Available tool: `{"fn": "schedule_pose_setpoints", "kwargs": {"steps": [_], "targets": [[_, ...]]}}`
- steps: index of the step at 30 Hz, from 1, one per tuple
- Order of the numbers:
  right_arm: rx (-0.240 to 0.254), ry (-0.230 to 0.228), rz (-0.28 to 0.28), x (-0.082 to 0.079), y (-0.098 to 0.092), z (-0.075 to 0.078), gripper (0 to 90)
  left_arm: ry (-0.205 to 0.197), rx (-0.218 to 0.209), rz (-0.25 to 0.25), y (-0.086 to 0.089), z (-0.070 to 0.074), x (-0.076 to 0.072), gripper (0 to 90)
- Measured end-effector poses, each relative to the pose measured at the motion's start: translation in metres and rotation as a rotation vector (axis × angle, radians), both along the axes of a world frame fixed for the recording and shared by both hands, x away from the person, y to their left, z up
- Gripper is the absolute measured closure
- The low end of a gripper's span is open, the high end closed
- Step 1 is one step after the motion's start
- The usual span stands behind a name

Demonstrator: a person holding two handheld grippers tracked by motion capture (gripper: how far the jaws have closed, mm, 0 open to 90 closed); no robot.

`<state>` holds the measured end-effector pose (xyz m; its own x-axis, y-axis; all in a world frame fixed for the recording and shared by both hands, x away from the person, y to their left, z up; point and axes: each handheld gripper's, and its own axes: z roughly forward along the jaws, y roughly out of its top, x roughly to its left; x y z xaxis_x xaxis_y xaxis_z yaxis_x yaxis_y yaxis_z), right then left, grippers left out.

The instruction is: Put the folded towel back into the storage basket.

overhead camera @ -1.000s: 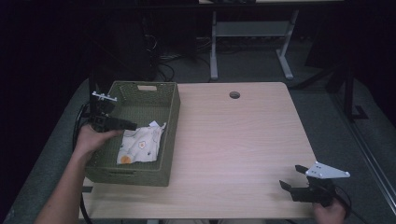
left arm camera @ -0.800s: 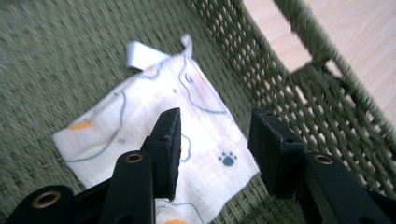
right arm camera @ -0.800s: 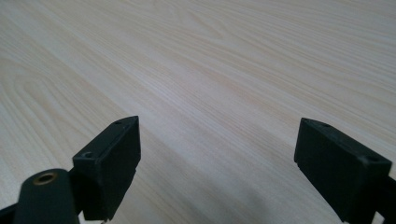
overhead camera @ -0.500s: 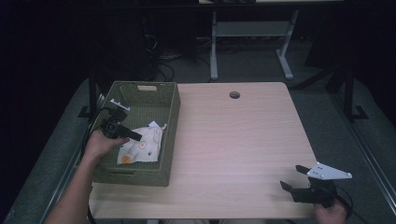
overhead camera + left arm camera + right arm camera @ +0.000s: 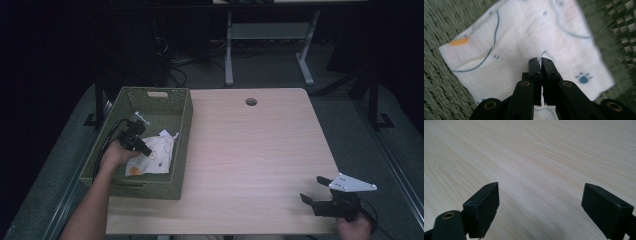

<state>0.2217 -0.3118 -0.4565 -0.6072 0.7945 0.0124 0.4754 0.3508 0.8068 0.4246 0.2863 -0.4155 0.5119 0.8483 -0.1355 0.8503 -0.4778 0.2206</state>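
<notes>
While the cloth lies in the basket at the table's left edge, nothing looks lifted out.
Left gripper, jaws pressed together with nothing visibly between them, hovers above it; right gripper waits wide near the front right corner.

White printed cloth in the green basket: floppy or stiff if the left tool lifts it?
Probably floppy: the cloth lies thin and rumpled on the woven basket floor, so it should drape from one pinch point. Likely light for its size. It may snag on the weave rather than slide. The left tool has its jaws closed over it; whether fabric is caught can't be told.
</notes>
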Motion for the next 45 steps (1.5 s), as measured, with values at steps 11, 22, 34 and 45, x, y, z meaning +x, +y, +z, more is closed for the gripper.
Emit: {"fn": "schedule_pose_setpoints", "kwargs": {"steps": [11, 22, 34, 45], "targets": [[0.004, 0.002, 0.009, 0.002, 0.001, 0.000, 14.0, -0.062, -0.113, 0.026, 0.004, 0.016, -0.006, 83.0], [-0.002, 0.000, 0.024, 0.003, 0.007, 0.001, 14.0, -0.215, -0.204, 0.041, 0.004, 0.045, -0.035, 71.2], [0.003, 0.003, 0.031, 0.006, 0.008, -0.002, 14.0, -0.337, -0.462, 0.137, 0.019, 0.066, -0.069, 63.6], [0.024, -0.004, 0.024, 0.005, 0.004, -0.002, 14.0, -0.403, -0.569, 0.112, 0.012, 0.080, -0.082, 50.4]]}}
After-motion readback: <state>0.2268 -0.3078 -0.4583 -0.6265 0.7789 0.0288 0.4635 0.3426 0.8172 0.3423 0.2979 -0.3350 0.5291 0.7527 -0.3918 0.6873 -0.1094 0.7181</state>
